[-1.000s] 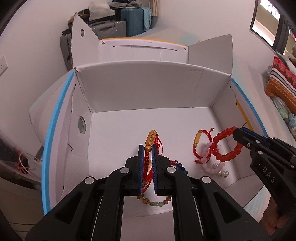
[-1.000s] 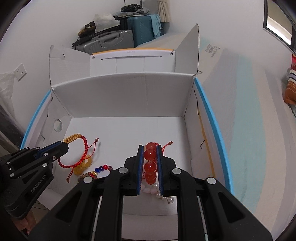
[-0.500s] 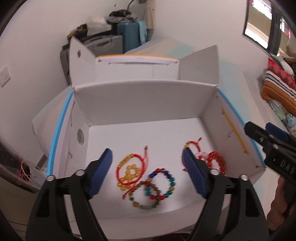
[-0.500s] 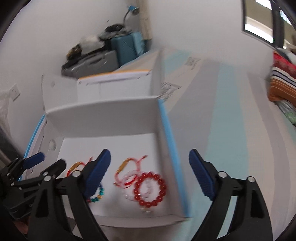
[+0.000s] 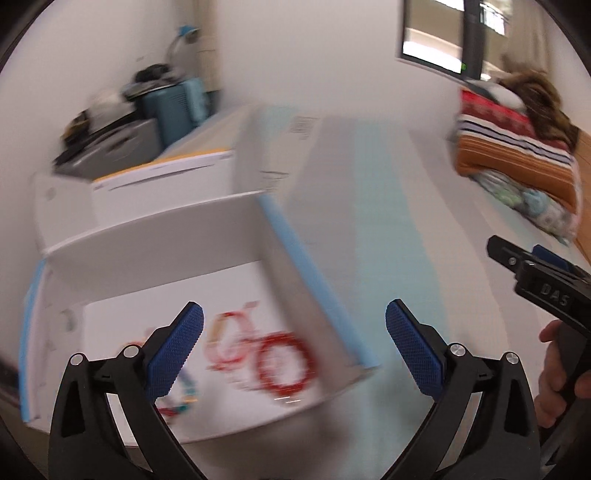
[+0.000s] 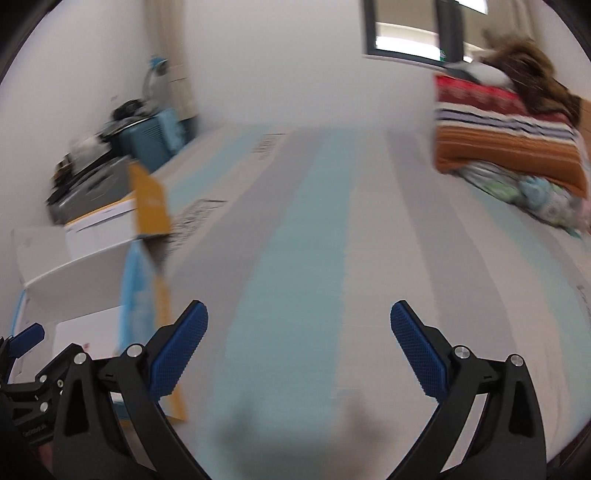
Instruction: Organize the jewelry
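The open white cardboard box (image 5: 155, 225) sits at the left of the left wrist view, blurred. On its floor lie a red bead bracelet (image 5: 282, 363), a red cord bracelet with pale beads (image 5: 229, 338) and a multicoloured bead bracelet (image 5: 181, 398). My left gripper (image 5: 293, 347) is open and empty, above the box's right wall. My right gripper (image 6: 297, 349) is open and empty over the striped surface; it also shows at the right of the left wrist view (image 5: 532, 266). The box corner (image 6: 74, 266) shows at the left of the right wrist view.
The box rests on a bed-like surface with pale blue and grey stripes (image 6: 295, 229). Folded striped blankets (image 5: 517, 147) lie at the far right. Suitcases and clutter (image 5: 147, 114) stand behind the box by the wall. A window (image 5: 443, 33) is above.
Both grippers let go of their bracelets, opened wide, drew back from the box and swung to the right. The bracelets now lie on the box floor.
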